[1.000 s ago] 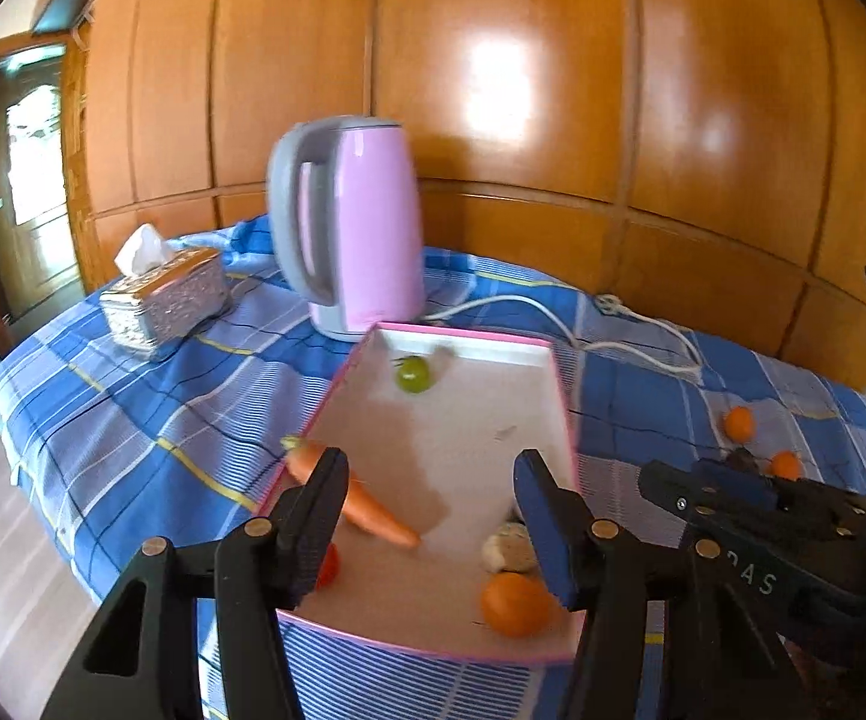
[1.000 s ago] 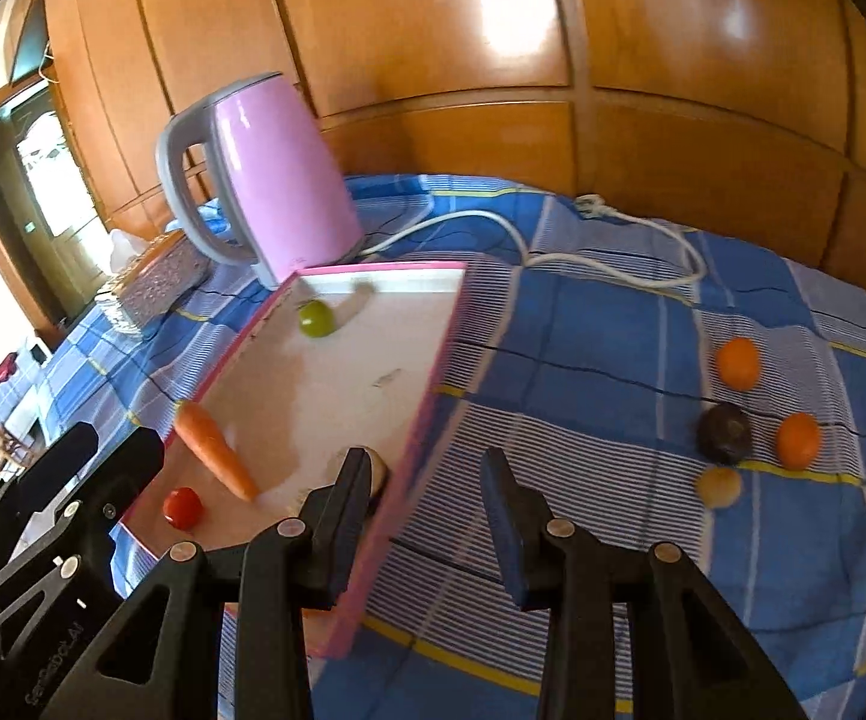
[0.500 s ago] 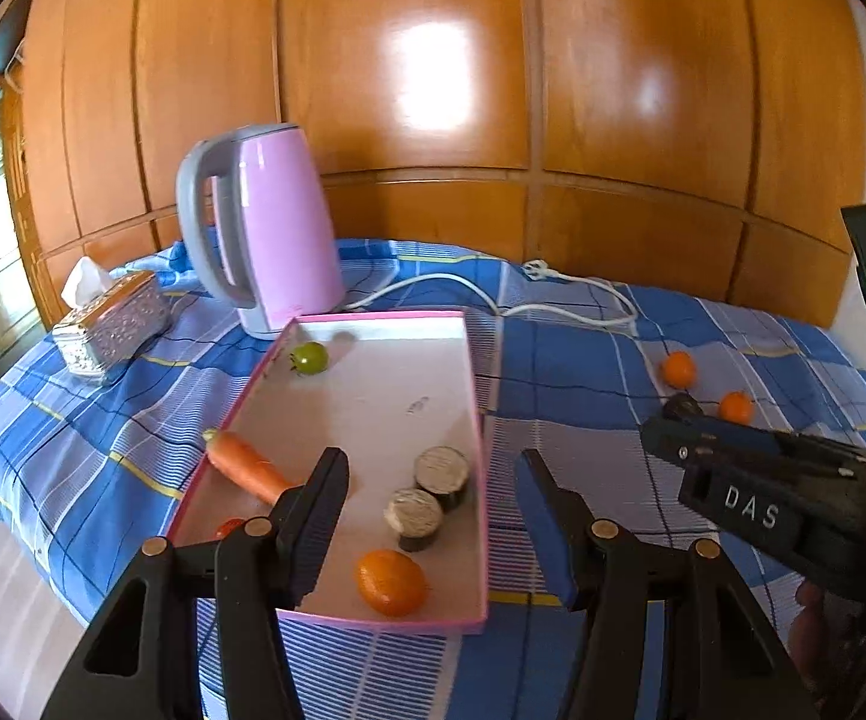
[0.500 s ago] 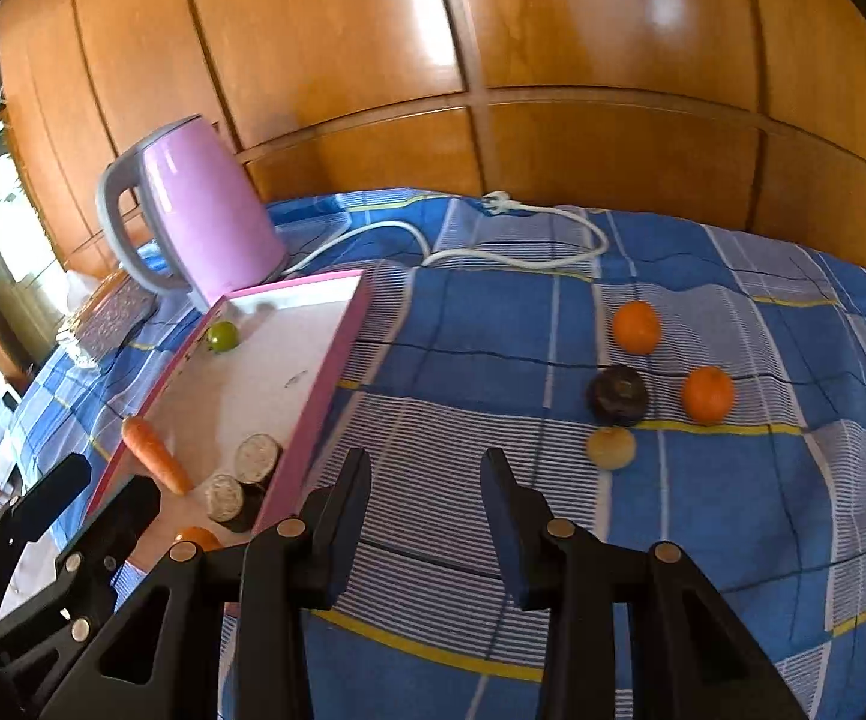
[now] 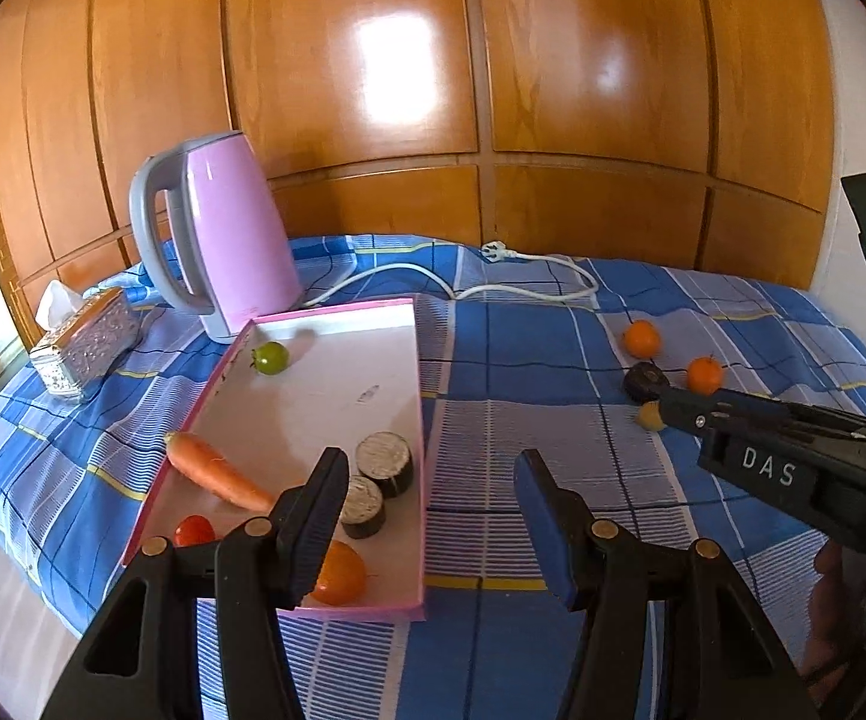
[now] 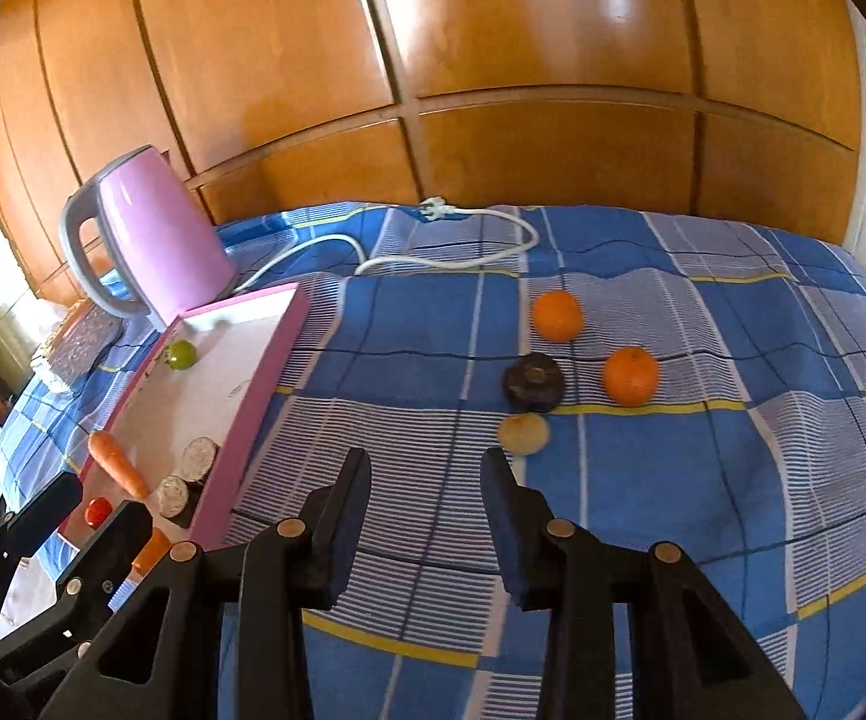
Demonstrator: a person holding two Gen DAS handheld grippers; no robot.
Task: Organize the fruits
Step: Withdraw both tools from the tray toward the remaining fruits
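Observation:
A pink-rimmed white tray (image 5: 417, 396) (image 6: 258, 378) lies on the blue checked cloth. It holds a green tomato (image 5: 270, 357), a carrot (image 5: 216, 471), two dark cut rounds (image 5: 384, 459), a red tomato (image 5: 194, 531) and an orange (image 5: 339, 565). On the cloth to the right lie two oranges (image 6: 557, 315) (image 6: 631, 375), a dark purple fruit (image 6: 533, 383) and a small yellowish fruit (image 6: 523, 433). My left gripper (image 5: 429, 474) is open and empty over the tray's right rim. My right gripper (image 6: 423, 471) is open and empty, just short of the yellowish fruit.
A pink kettle (image 5: 219, 246) stands behind the tray, its white cord (image 5: 493, 288) trailing right along the cloth. A silver tissue box (image 5: 81, 345) sits at the left. Wooden wall panels close off the back. The cloth's edge drops off at the left.
Both grippers have swung to the right, away from the tray and toward the loose fruits. The right gripper has come nearer the yellowish fruit. Both stay open and empty.

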